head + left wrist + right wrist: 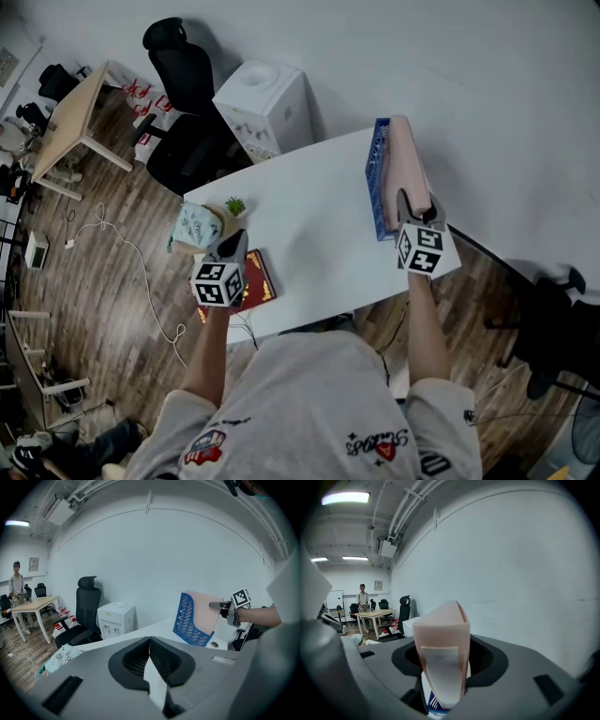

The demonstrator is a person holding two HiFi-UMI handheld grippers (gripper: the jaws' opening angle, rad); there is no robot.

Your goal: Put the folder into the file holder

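At the near edge of the white bench [314, 248], the left gripper [232, 247] hovers over a red book [260, 281], its fingers [136, 656] pressed together. Just beyond it, at the bench's left edge, sit a pale printed bag [194, 225] and a small potted plant [235, 204]. On the right, the right gripper [415, 202] has its fingers [490, 660] spread wide to either side of the pink folder [405, 159], whose spine stands between them. The folder stands upright in the blue mesh file holder [377, 183] at the bench's right edge, well apart from the book. Behind the bench are a white water dispenser [265, 105] and a black office chair [186, 98]. Farther off is a wooden table [73, 117] with a person [17, 581] beside it.
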